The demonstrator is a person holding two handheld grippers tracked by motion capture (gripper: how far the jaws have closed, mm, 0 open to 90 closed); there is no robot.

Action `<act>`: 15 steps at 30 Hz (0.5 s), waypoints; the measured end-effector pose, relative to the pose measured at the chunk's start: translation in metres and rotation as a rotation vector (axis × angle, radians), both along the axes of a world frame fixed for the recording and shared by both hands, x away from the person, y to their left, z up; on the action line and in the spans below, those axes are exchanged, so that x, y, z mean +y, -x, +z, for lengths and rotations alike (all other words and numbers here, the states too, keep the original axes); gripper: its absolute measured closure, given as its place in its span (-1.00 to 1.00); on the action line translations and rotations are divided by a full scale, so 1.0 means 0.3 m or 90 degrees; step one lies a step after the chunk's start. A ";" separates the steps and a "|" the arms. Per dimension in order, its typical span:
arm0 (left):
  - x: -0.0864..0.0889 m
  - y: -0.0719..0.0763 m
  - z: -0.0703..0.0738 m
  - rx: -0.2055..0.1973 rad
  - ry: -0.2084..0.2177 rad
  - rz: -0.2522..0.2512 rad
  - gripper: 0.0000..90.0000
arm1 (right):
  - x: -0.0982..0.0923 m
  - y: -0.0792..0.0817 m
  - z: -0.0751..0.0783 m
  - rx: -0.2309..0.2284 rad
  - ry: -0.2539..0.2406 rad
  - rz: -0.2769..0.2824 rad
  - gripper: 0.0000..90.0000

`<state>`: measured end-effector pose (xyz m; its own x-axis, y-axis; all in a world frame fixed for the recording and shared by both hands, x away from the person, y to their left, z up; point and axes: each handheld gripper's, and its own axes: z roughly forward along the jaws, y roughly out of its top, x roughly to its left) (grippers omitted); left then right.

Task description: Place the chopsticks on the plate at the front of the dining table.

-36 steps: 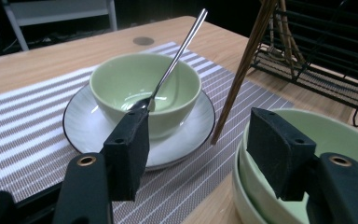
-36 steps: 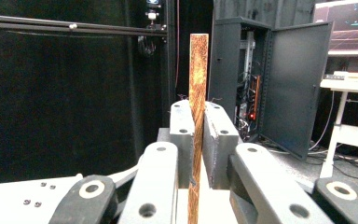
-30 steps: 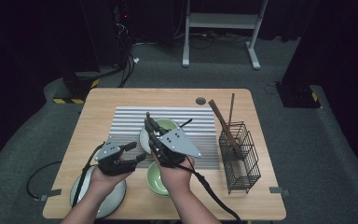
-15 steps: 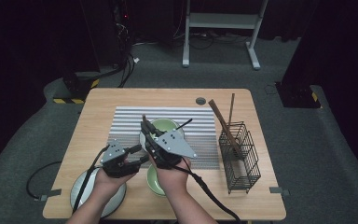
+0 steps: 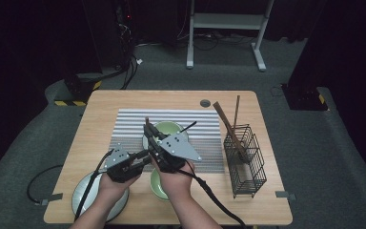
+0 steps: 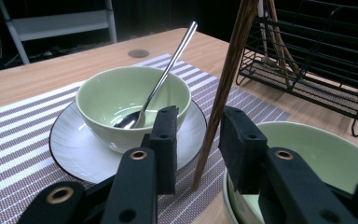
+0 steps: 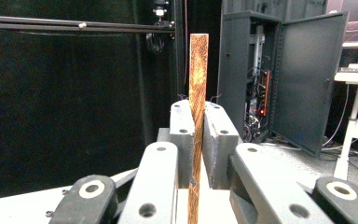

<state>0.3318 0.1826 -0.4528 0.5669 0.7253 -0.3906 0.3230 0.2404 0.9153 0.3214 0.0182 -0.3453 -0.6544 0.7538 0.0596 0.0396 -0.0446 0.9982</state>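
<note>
Two pale green ceramic bowls (image 6: 133,100) sit near, one holding a steel spoon (image 6: 161,79), while the right gripper (image 7: 196,126) clamps a wooden chopstick (image 7: 197,98) and the left gripper (image 6: 193,135) gapes.

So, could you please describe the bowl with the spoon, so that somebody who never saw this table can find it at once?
Start at the striped placemat in the middle of the wooden table. On it lies a grey plate, and the pale green bowl stands on that plate. Unlike the other green bowl nearer the person, it holds a metal spoon leaning on its rim.
</note>
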 end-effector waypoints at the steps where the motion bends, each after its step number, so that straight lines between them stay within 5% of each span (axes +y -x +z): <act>1: 0.000 0.000 0.000 -0.002 -0.001 -0.001 0.53 | 0.001 0.001 -0.001 0.004 -0.002 0.000 0.84; 15: -0.016 0.015 -0.019 -0.034 -0.048 -0.002 0.87 | 0.010 -0.013 -0.013 0.017 0.000 0.006 0.84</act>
<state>0.3274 0.1779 -0.4583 0.5879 0.7494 -0.3045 0.2740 0.1698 0.9466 0.3254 0.0213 -0.3493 -0.6592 0.7481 0.0769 0.0663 -0.0441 0.9968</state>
